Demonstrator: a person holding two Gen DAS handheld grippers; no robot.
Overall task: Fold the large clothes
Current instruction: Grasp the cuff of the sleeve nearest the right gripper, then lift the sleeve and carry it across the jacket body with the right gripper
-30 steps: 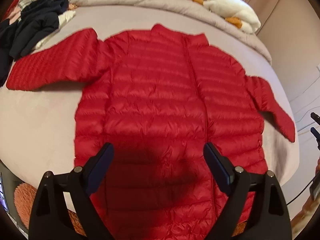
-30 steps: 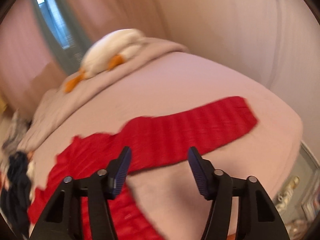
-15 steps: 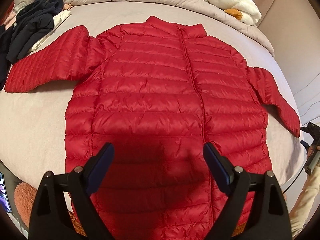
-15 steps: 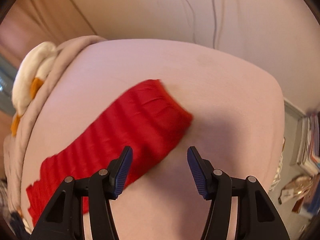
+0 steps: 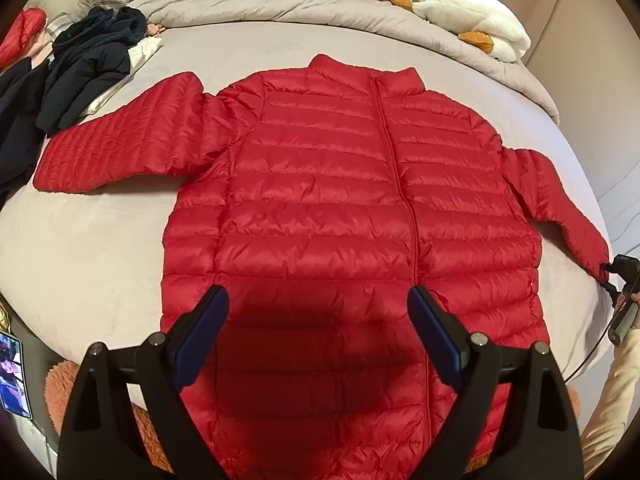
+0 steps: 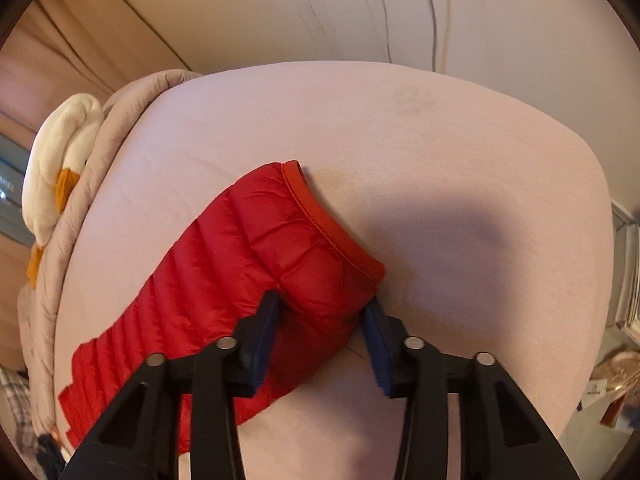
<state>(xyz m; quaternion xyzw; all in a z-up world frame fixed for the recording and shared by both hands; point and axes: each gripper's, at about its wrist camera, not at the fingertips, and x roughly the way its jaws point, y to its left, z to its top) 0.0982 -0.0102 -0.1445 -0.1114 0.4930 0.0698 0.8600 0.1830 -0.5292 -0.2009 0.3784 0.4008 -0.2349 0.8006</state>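
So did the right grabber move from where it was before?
Yes. The right gripper came down toward the bed, along the red jacket's sleeve to its cuff; its jaws have just been closing, and the pads now pinch the cuff end.

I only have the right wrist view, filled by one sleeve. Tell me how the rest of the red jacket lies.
Observer: The red jacket lies flat on the bed, front up and zipped, with its collar toward the far side.
Operator: Report the other sleeve.
Observer: The other sleeve is spread out sideways, away from the body of the jacket.
Operator: Name what's near it.
Observer: A pile of dark clothes lies on the bed beside that sleeve.
Operator: Give me the left tongs.
Observer: The left tongs hover open over the jacket's lower front, with nothing gripped.
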